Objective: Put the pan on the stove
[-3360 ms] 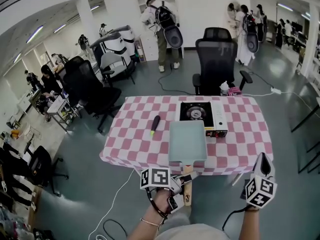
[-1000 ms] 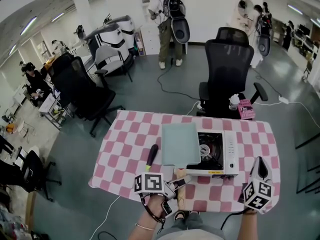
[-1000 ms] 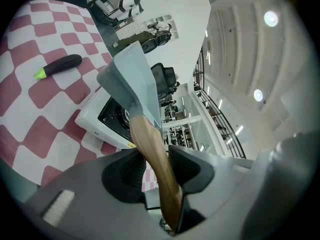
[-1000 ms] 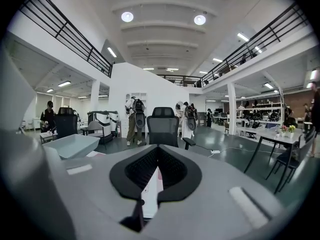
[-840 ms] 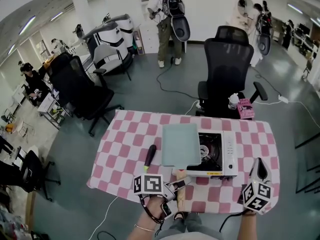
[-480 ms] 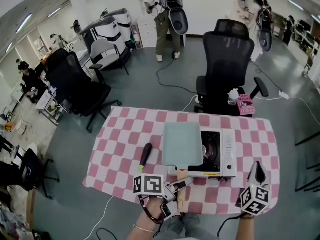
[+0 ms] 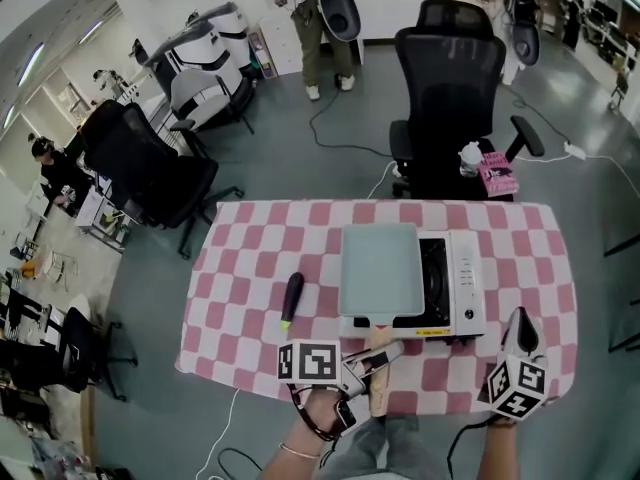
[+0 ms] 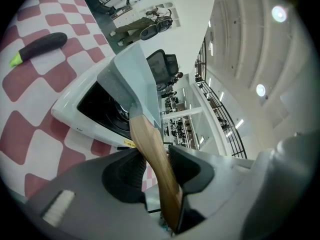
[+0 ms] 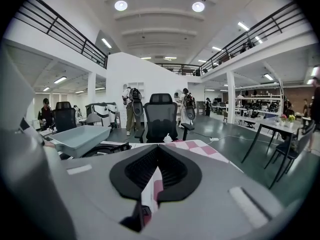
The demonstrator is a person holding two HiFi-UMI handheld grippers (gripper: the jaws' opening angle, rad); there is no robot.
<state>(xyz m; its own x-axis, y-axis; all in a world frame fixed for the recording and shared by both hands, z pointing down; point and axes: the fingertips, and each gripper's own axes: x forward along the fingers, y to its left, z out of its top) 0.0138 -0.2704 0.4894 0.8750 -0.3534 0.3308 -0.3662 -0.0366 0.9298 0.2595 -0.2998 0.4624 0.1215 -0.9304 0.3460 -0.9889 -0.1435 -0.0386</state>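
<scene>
A pale green rectangular pan lies over the left part of the white portable stove on the checked table. I cannot tell whether it rests on the burner. Its wooden handle points toward me, and my left gripper is shut on it. In the left gripper view the handle runs between the dark pads, with the pan above the stove. My right gripper hovers by the table's near right corner, shut and empty. The right gripper view shows the jaws meeting, with the pan at left.
A black tool with a yellow-green tip lies left of the stove. A black office chair stands behind the table, with a pink box beside it. More chairs and people fill the room at the back.
The pan has moved right, further over the stove, carried by my left gripper. My right gripper has sunk a little at the near right corner.
</scene>
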